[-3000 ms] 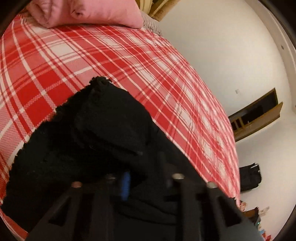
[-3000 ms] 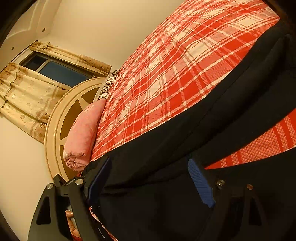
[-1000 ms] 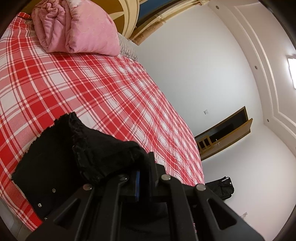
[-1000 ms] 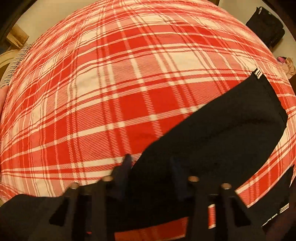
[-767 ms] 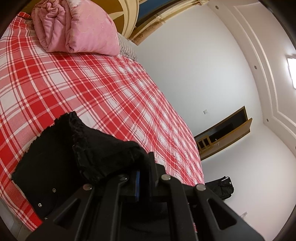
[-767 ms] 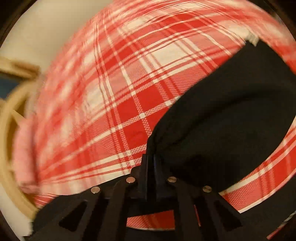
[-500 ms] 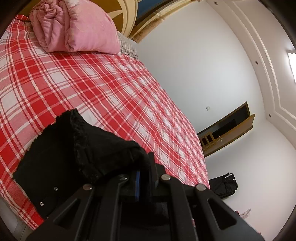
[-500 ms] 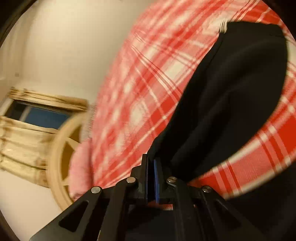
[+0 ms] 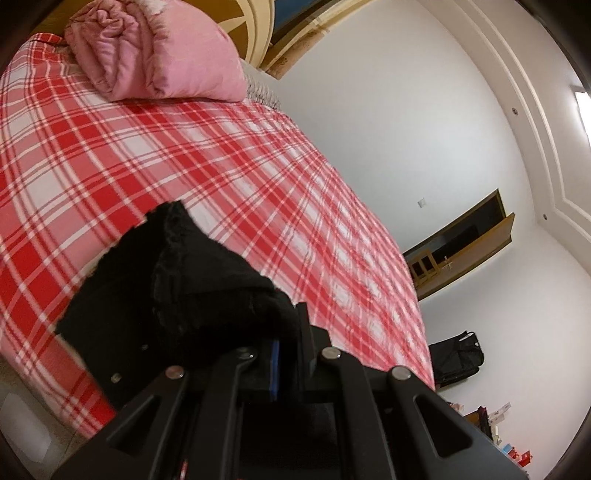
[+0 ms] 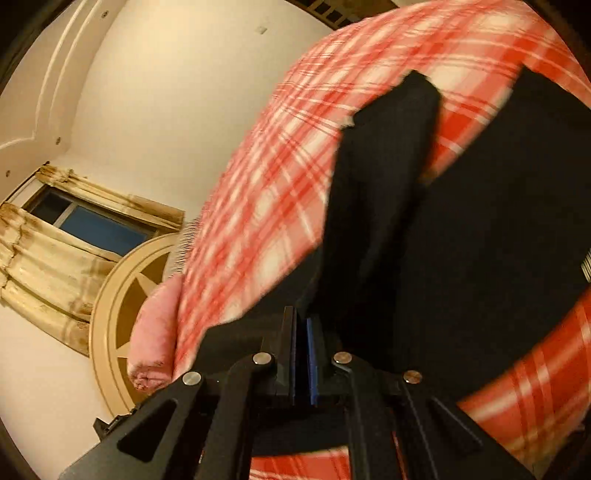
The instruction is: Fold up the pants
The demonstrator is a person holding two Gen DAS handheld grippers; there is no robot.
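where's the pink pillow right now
The pink pillow lies at the head of the bed on the red plaid bedspread, against the round headboard: top left in the left wrist view, beyond the black pants.

right tool (image 10: 301, 332) pinches black pants (image 10: 461, 229) lifted above the red plaid bedspread (image 10: 266, 192).

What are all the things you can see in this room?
Pants: one, black, on the bed, pinched up by both grippers.
Bedspread: one, red and white check, covering the bed.
Pillow: one, pink, at the head of the bed.
Headboard: one, cream and gold, round, behind the pillow.
Curtains: pale yellow, around a dark window.
Bag: one, black, on the floor by the white wall.
Left gripper: black, jaws shut on the pants.
Right gripper: black, jaws shut on the pants.
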